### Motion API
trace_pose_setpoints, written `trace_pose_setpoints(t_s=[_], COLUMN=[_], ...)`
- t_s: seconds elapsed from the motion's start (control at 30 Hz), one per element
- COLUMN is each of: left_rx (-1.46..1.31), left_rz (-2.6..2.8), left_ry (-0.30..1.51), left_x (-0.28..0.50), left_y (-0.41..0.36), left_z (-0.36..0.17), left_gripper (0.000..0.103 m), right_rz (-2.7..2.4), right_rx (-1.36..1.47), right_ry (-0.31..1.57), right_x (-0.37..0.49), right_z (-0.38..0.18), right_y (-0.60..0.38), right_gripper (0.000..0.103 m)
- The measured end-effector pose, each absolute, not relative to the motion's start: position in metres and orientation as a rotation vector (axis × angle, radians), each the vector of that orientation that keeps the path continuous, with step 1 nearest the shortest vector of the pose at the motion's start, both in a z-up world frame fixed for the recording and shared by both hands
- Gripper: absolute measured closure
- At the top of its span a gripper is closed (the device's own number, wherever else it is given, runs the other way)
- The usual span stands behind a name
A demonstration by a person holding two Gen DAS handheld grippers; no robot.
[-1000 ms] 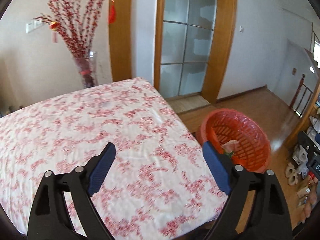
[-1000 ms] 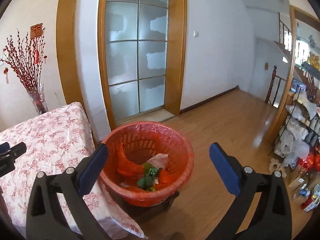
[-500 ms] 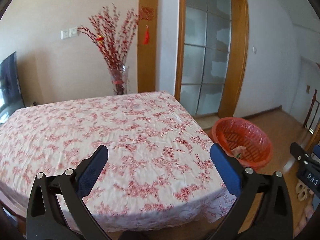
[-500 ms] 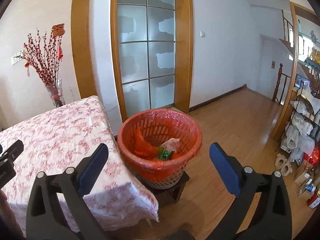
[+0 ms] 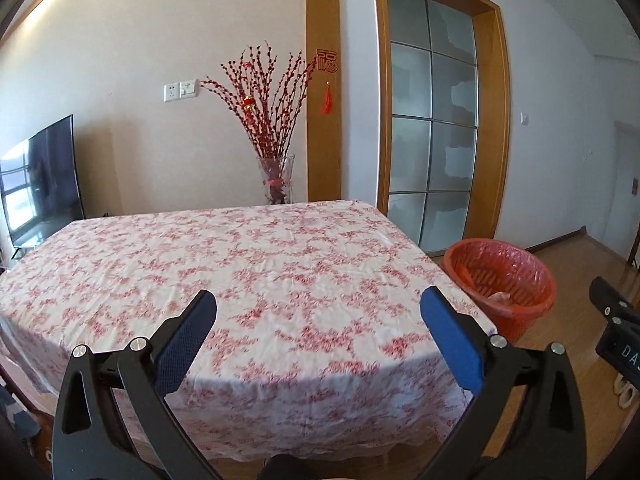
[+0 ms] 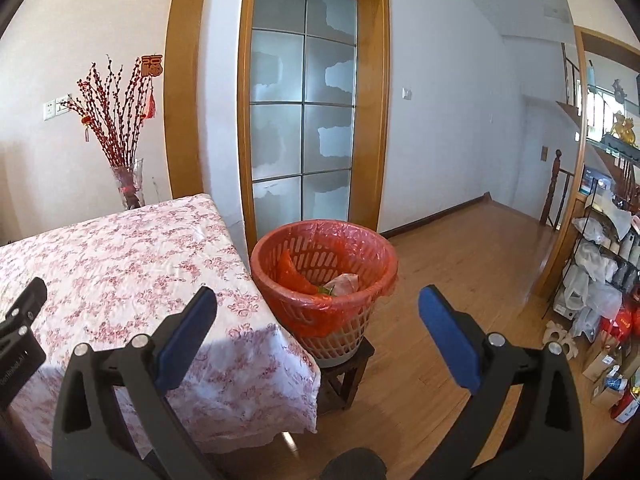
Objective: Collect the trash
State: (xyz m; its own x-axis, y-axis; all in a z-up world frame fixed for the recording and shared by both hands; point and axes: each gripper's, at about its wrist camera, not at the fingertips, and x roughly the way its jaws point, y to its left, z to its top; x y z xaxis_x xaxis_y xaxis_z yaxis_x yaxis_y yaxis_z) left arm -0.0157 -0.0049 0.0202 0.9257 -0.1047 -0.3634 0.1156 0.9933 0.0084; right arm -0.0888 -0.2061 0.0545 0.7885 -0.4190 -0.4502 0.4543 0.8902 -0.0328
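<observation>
An orange bin [image 6: 324, 280] lined with a red bag stands on a small dark stool [image 6: 344, 372] by the table's right side. It holds trash [image 6: 340, 284]: an orange wrapper, a pale wrapper and something green. The bin also shows in the left wrist view [image 5: 500, 280]. My left gripper [image 5: 318, 320] is open and empty, held back from the table's near edge. My right gripper [image 6: 318, 316] is open and empty, in front of the bin. No trash shows on the table [image 5: 240, 264].
The table has a white cloth with red flowers [image 6: 120, 256]. A glass vase of red branches [image 5: 276, 176] stands behind it by the wall. A television [image 5: 40, 184] is at the left. A glass door [image 6: 304, 128] is behind the bin. Shelves with bags and boxes [image 6: 600, 280] stand at the right.
Both grippers have pulled back and away from the table and bin. More of the table and the bin's stool now show. Both stay open and empty.
</observation>
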Motion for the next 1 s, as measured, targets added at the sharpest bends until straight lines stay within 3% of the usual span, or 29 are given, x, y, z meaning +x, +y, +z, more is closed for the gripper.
trace_pose_setpoints(t_s=[1.0], left_rx=[0.016], left_rz=[-0.058], left_ry=[0.476], left_x=[-0.023], left_y=[0.007], left_z=[-0.010], left_gripper=[0.003], right_rz=[-0.506], right_rx=[0.061], right_ry=[0.553], right_x=[-0.096], right_z=[0.021], right_y=[-0.190], right_gripper=[0.004])
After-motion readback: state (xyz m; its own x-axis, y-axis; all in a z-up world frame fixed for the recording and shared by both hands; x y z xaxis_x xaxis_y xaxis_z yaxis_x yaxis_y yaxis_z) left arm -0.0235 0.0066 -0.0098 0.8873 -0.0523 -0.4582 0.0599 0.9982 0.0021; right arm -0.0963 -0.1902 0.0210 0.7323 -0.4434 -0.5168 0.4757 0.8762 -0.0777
